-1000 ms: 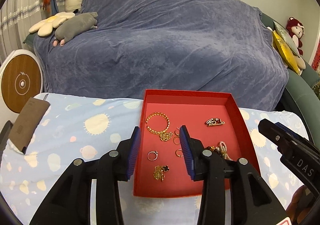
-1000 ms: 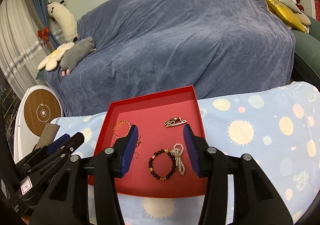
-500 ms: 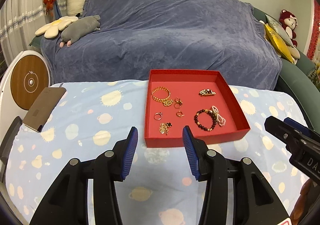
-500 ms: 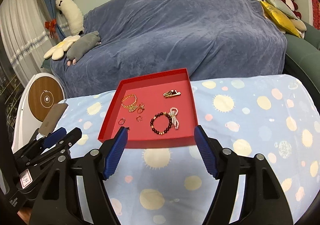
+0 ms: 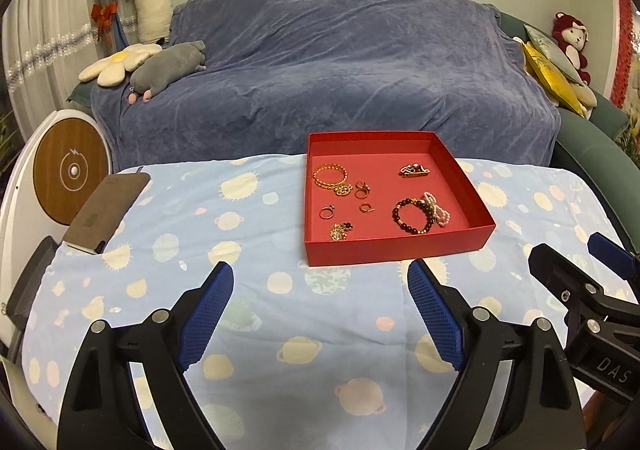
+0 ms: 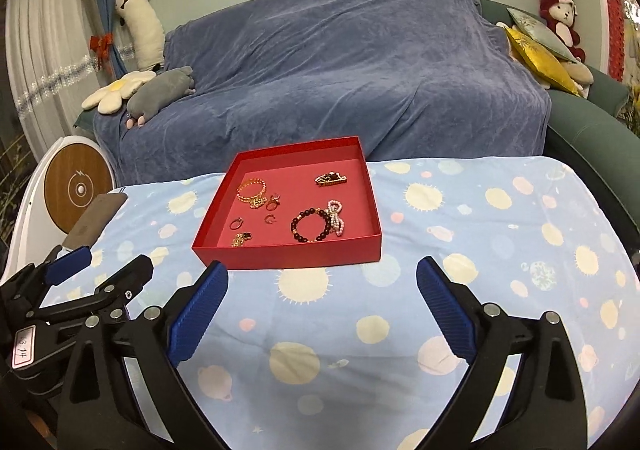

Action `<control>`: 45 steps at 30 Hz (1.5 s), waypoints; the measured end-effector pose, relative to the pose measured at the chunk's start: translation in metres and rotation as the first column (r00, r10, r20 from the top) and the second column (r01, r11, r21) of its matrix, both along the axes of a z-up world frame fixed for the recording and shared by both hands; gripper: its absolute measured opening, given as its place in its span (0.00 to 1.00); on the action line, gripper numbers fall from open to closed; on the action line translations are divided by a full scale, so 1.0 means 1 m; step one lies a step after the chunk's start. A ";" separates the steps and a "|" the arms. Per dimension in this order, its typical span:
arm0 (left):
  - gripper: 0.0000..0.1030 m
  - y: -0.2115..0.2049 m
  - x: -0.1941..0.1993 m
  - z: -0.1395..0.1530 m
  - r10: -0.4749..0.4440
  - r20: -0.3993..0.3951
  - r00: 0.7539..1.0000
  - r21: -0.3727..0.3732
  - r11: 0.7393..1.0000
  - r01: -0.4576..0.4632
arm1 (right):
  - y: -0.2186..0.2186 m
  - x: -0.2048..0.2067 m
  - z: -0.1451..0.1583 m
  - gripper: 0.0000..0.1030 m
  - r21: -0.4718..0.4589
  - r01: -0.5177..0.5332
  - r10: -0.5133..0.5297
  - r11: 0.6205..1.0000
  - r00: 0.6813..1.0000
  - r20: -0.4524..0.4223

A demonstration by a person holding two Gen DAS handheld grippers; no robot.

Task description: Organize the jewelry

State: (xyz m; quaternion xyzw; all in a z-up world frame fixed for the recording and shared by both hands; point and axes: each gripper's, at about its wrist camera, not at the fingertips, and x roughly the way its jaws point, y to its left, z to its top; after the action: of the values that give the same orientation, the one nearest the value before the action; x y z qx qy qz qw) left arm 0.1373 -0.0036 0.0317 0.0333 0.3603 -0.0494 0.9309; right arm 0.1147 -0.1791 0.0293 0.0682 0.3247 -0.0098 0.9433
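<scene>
The counter [image 5: 280, 330], under a pale blue cloth printed with suns and planets, carries everything, and the red tray [image 5: 396, 246] serves as the landmark: it sits toward the counter's far edge, in front of the blue-covered sofa [image 5: 340, 61], probably so that its low walls keep the small pieces together. From the left wrist view the tray's near wall runs roughly across the picture, and in the right wrist view it looks turned a little, one corner nearer. Both grippers hang on the near side of the tray, well apart from it and pointing down toward it; the left gripper [image 5: 320, 310] and the right gripper [image 6: 322, 308] each have their jaws opening, already wide, with only bare cloth between them, which reads as hands drawn clear of work that looks done. All the jewelry lies flat on the tray floor. The gold bangle [image 5: 330, 174] lies at the far left with a gold chain [image 5: 343, 189] touching its near edge. The dark bead bracelet [image 5: 412, 215] lies near the right wall, a round loop with no clear long axis, and the pale pearl strand [image 5: 436, 207] touches its right side, its length running diagonally toward the near right corner. The brooch [image 5: 415, 171] lies at the far right, long axis roughly parallel to the far wall. Small rings [image 5: 326, 213] and a pendant [image 5: 340, 230] sit left of centre, toward the near wall. A brown phone [image 5: 106, 211] lies far left of the tray.
</scene>
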 end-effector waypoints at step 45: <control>0.84 -0.014 -0.015 -0.004 0.022 0.030 0.999 0.052 0.998 -0.023 | -0.006 -0.013 -0.007 0.93 -0.024 0.025 -0.025 0.999 1.000 0.003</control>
State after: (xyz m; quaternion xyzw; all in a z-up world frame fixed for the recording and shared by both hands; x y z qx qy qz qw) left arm 0.1220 -0.0176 0.0272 0.0541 0.3479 -0.0291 0.9355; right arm 0.1012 -0.1855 0.0224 0.0610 0.3224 -0.0252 0.9443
